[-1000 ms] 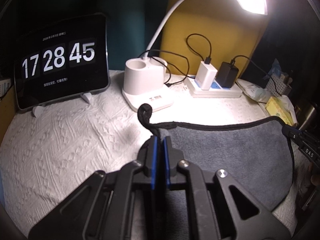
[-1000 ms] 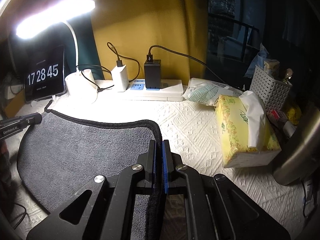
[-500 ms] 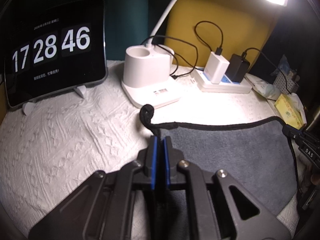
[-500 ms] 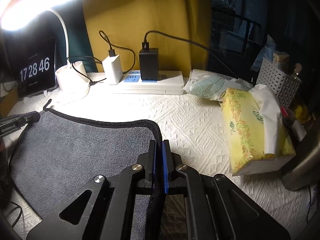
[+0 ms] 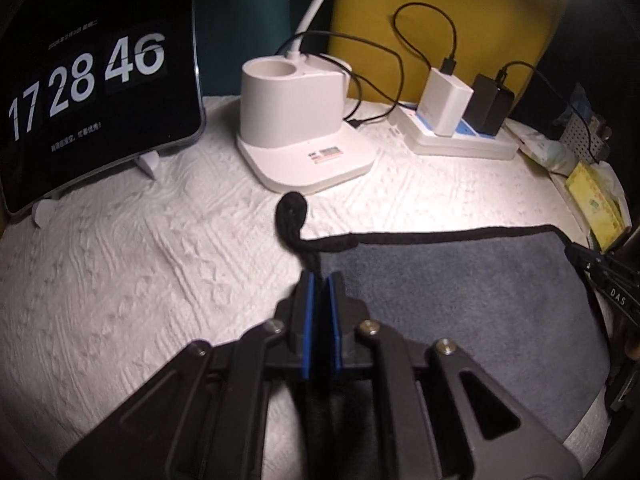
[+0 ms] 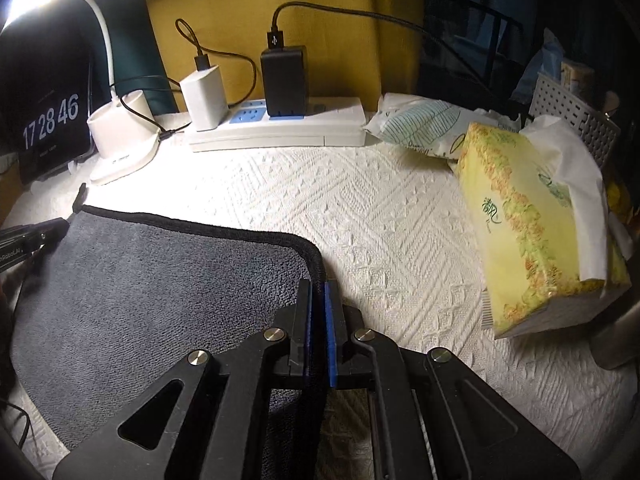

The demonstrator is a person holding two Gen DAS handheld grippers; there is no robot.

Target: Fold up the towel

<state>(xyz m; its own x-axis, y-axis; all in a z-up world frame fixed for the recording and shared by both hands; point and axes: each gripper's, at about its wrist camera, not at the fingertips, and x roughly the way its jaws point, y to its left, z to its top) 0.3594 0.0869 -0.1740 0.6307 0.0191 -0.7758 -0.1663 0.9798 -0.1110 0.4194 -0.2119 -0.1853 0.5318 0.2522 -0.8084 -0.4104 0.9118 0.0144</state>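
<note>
**Grey towel, held at two corners: far hem runs left to right**

Item: towel, grey with black binding, on the white quilted surface. Left gripper: jaws pinched on the far-left corner, beside the hanging loop. Right gripper: jaws pinched on the far-right corner binding. Far hem spans straight between the two, crosswise; the cloth trails back toward the holder. Both grippers equally placed. Judgement: the fold likely carries this hem along the short axis.
</note>
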